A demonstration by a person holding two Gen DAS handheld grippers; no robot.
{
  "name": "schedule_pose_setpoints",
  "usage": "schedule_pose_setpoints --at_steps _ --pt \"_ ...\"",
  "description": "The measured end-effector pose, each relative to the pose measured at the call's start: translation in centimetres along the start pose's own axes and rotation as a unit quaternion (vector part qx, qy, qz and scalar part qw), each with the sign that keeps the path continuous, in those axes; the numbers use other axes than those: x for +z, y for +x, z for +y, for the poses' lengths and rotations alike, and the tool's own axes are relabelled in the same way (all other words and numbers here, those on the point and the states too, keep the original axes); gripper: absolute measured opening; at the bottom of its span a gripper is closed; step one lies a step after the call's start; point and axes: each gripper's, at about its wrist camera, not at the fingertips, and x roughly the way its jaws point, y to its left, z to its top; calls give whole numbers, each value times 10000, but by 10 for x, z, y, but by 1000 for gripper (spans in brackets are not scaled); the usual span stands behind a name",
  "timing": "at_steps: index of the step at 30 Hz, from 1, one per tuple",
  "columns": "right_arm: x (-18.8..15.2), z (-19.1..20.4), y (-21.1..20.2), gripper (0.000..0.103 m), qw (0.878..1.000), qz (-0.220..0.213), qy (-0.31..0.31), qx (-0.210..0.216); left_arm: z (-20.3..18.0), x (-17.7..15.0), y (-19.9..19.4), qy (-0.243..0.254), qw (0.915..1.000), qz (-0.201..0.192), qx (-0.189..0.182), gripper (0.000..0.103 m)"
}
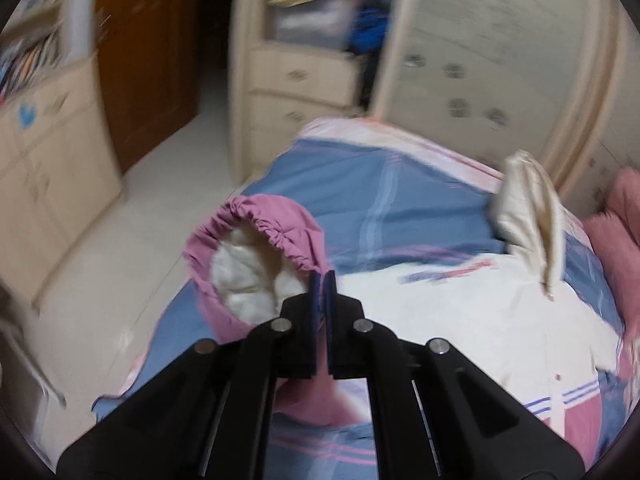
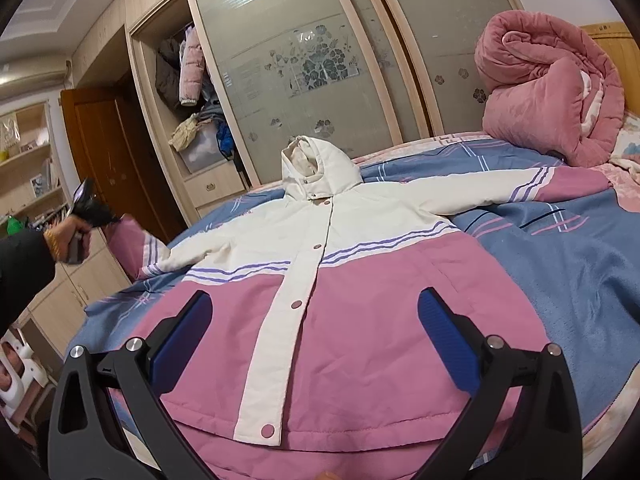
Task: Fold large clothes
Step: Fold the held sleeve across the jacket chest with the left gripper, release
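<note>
A pink and white hooded jacket (image 2: pixel 340 280) lies face up on the bed, snapped shut, sleeves spread, hood (image 2: pixel 312 168) standing up at the far end. My left gripper (image 1: pixel 324 280) is shut on the pink elastic cuff (image 1: pixel 260 220) of the jacket's left sleeve and holds it lifted off the bed; the white lining shows inside the cuff. That gripper also shows at the left of the right wrist view (image 2: pixel 86 208), in a hand. My right gripper (image 2: pixel 316 340) is open and empty, hovering over the jacket's pink lower part near the hem.
The blue, pink and white bedsheet (image 2: pixel 560 264) covers the bed. A rolled pink quilt (image 2: pixel 548 92) lies at the head of the bed. A wardrobe with sliding doors (image 2: pixel 304 80) stands beyond the bed, a cabinet (image 1: pixel 44 168) and floor to the left.
</note>
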Motion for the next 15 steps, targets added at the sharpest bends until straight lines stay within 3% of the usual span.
schedule_pose_setpoints --at_steps 4,7,10,15 --pt "2 -2 -4 102 10000 -12 46 70 -113 13 3 620 9974 -72 -360 2" --pt "2 -7 -6 102 9999 -10 99 87 -201 -1 23 1102 9916 11 -678 2" --pt "3 -12 -7 102 9999 2 117 82 -280 -37 53 1378 9844 235 -1068 2" --pt "2 -16 -6 102 9999 51 138 63 -352 -115 118 1555 9751 755 -1386 6"
